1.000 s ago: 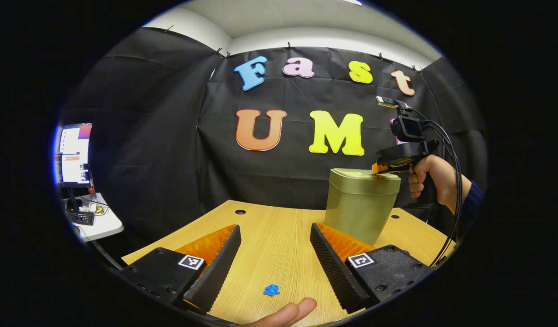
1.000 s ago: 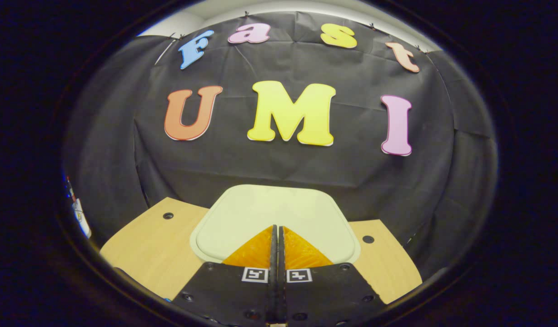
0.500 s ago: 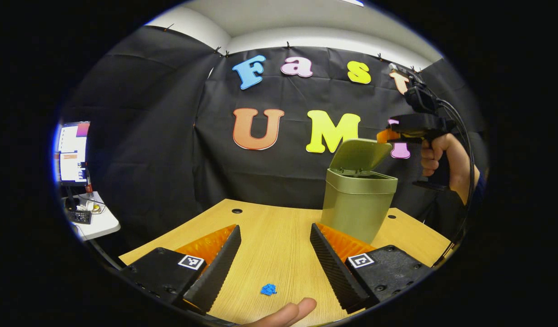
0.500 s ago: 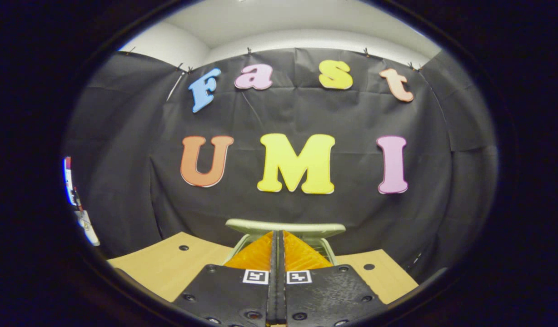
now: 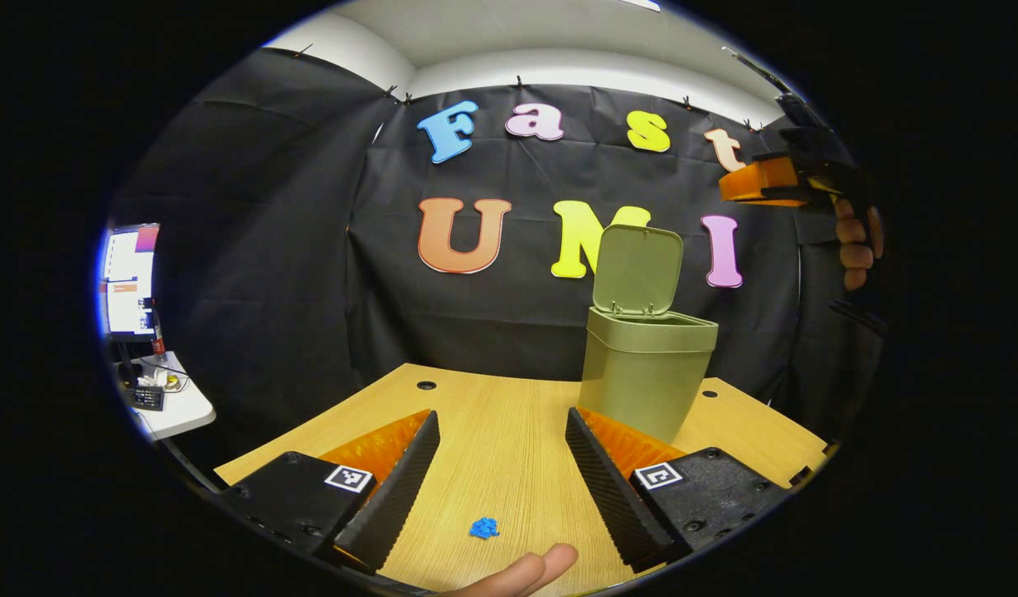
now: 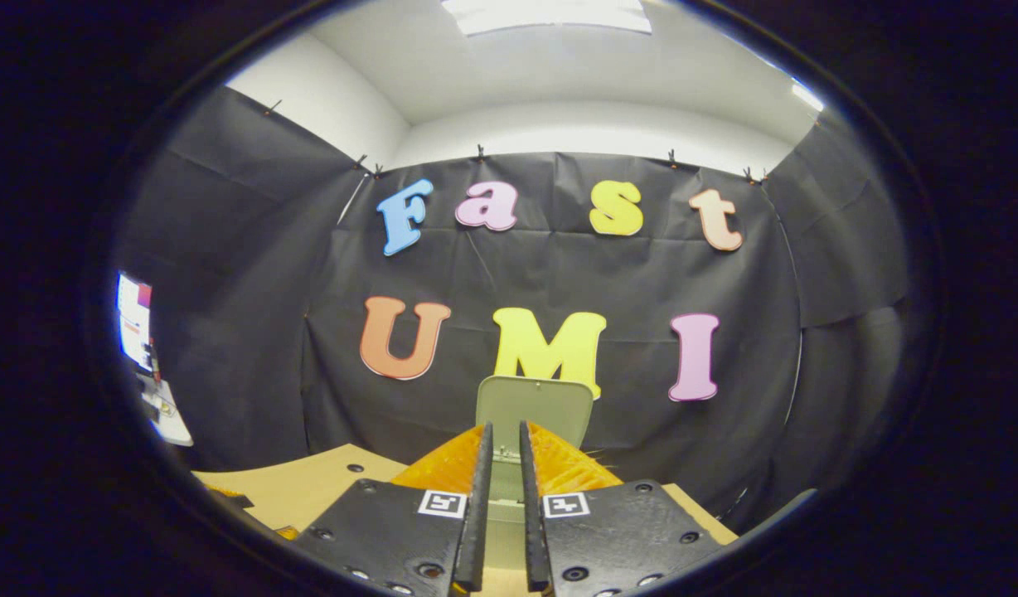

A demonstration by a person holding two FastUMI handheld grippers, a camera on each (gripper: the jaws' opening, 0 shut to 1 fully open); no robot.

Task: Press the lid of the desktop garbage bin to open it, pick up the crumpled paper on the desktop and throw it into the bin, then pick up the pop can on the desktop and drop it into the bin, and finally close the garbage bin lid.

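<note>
Lid (image 5: pixel 639 269) stands upright behind the open mouth of the green bin (image 5: pixel 647 373), which sits toward the far right of the wooden table (image 5: pixel 501 431). The right claw (image 6: pixel 501 514) hangs above and in front of the bin, its fingers (image 6: pixel 477 514) a narrow slit apart and pinching nothing; from the left gripper view it shows high at the right edge (image 5: pixel 762 182) in a hand (image 5: pixel 855 245). The left claw (image 5: pixel 501 464) is spread wide and empty, low over the table, with a small blue scrap (image 5: pixel 483 527) on the wood between its fingers and a fingertip (image 5: pixel 525 572) at the bottom edge. Risk from here, as I judge it: the upright lid could be knocked forward and drop shut if either claw brushes it on the way to the bin, and a light bin might slide or tip under such a bump. Whether the blue scrap is the crumpled paper I cannot tell
</note>
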